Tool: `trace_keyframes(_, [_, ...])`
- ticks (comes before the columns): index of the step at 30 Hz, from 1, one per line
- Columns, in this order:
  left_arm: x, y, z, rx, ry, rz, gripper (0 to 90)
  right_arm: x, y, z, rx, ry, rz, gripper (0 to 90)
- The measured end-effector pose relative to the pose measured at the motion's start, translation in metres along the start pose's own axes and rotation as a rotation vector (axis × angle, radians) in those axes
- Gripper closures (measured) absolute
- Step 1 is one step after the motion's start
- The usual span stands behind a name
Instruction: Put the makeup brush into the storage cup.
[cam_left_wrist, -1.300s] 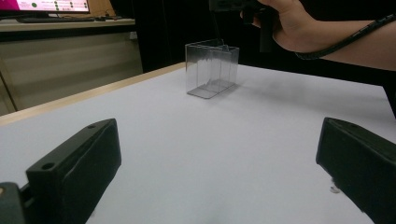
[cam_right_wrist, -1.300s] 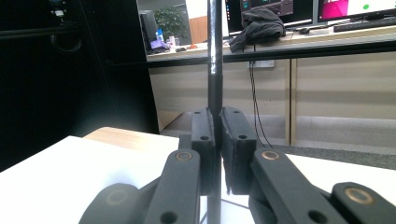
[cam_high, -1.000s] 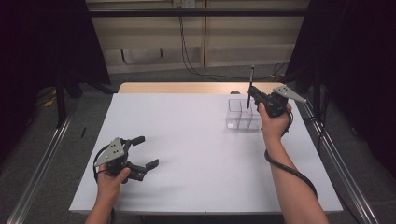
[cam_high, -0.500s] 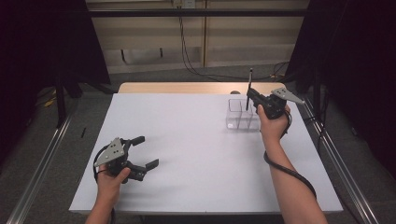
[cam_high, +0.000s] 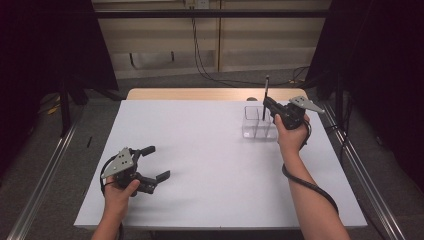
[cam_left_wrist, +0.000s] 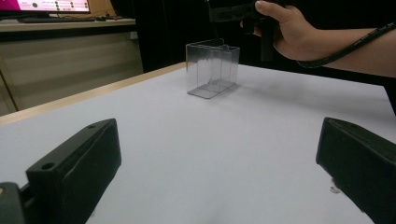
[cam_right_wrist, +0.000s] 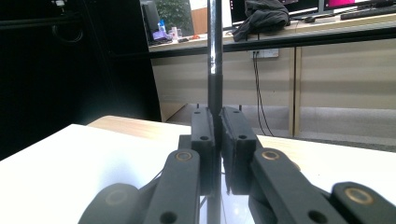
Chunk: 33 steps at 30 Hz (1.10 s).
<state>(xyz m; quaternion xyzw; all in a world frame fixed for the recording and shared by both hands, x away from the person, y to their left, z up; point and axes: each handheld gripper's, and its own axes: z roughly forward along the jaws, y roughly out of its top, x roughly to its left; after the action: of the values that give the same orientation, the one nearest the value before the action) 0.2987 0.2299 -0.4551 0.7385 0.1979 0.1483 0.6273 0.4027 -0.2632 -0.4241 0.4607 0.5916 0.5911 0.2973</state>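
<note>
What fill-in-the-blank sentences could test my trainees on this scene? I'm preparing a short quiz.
1. The right tool is shut on a thin black ____.
2. That rod stands ____ over the clear container.
3. The left tool has its jaws ____, with nothing between them.
4. The container sits on the ____ table.

Missing words: rod; upright; open; white

hand-held grippers: 2 | clear divided container (cam_high: 259, 122): 1 | black pen (cam_high: 265, 97): 1 | table (cam_high: 200, 150): 1
</note>
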Motion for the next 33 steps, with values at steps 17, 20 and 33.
trace_keyframes(17, [-0.0001, -0.0003, 0.0006, 0.004, 0.000, -0.001, 0.0, 0.0009, -0.0029, 0.0000, 0.009, 0.009, -0.003, 84.1])
trace_keyframes(20, [-0.0002, -0.0002, 0.0005, 0.002, -0.001, -0.002, 0.0, 0.0011, -0.0036, 0.0001, 0.011, 0.012, -0.006, 84.1])
trace_keyframes(33, [-0.0001, -0.0001, 0.0005, 0.001, -0.001, -0.001, 0.0, 0.0023, -0.0070, 0.0003, 0.011, 0.022, -0.001, 84.1])
